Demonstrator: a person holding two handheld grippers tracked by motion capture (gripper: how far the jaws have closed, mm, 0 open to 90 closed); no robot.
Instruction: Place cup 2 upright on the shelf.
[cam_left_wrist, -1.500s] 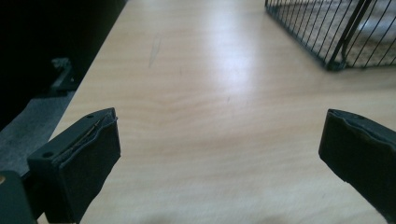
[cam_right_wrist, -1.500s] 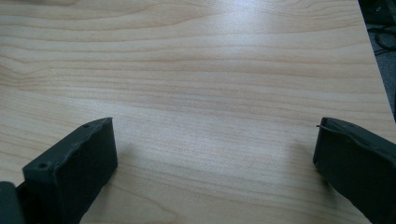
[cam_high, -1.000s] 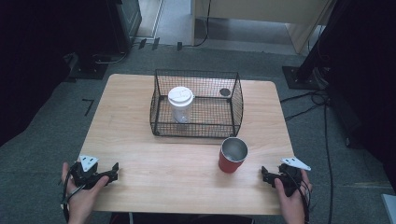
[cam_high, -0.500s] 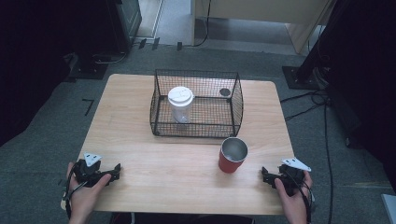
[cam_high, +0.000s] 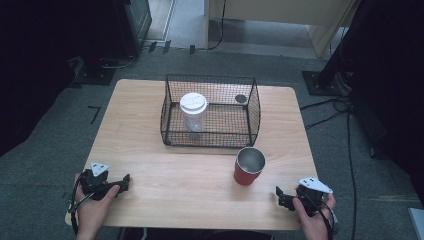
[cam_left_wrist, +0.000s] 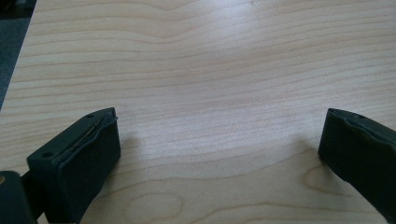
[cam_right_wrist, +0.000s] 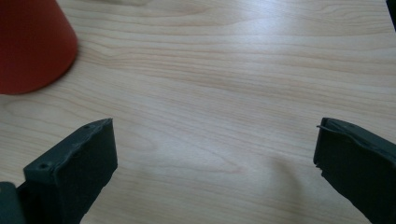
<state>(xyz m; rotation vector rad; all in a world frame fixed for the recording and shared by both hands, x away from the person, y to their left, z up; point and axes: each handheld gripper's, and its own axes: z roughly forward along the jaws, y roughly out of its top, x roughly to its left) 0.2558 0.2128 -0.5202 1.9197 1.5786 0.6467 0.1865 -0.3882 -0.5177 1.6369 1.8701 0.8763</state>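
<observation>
The red cup (cam_high: 249, 166) stands upright, mouth up, near the right gripper (cam_high: 281, 194); both grippers' jaws are spread, the left gripper (cam_high: 125, 181) too.

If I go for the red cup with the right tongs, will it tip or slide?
The red cup stands upright on its narrower base, so a push near the rim could tip it. It looks empty, so probably light and apt to slide on the smooth table. The right tongs are open beside it.

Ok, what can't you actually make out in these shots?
- High view: the small dark round thing in the wire basket is too small to identify.
- High view: the lidded white cup's contents, hidden by its lid.
- Right gripper view: the red cup is cut off by the frame edge.
</observation>
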